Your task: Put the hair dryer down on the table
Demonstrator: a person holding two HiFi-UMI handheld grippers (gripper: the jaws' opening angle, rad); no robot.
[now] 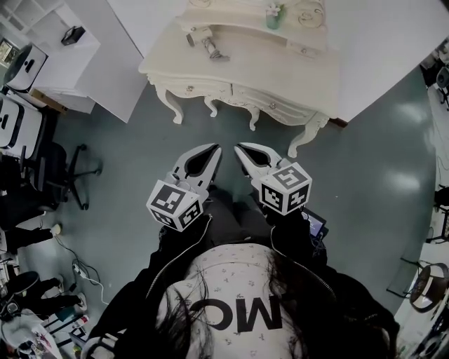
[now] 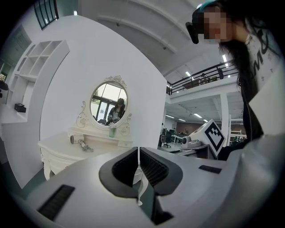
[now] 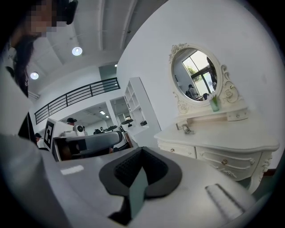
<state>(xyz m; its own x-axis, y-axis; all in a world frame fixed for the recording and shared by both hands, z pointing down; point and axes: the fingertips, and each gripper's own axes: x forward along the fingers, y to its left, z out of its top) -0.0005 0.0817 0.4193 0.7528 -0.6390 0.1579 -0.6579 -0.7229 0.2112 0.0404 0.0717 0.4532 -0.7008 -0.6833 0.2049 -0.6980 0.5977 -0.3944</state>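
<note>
The hair dryer (image 1: 207, 45) lies on the cream dressing table (image 1: 280, 70), near its back left. It also shows small in the left gripper view as the hair dryer (image 2: 80, 143) and in the right gripper view as the hair dryer (image 3: 186, 129). My left gripper (image 1: 214, 148) and right gripper (image 1: 239, 148) are side by side in front of my chest, over the floor, well short of the table. Both point at the table. The left gripper (image 2: 139, 150) and right gripper (image 3: 141, 151) are shut with nothing between their jaws.
A small green bottle (image 1: 273, 17) stands on the table's raised back shelf below the oval mirror (image 2: 109, 104). A black office chair (image 1: 59, 175) and desks are at the left, a white shelf unit (image 1: 49, 49) behind them. Grey floor (image 1: 365, 175) lies between me and the table.
</note>
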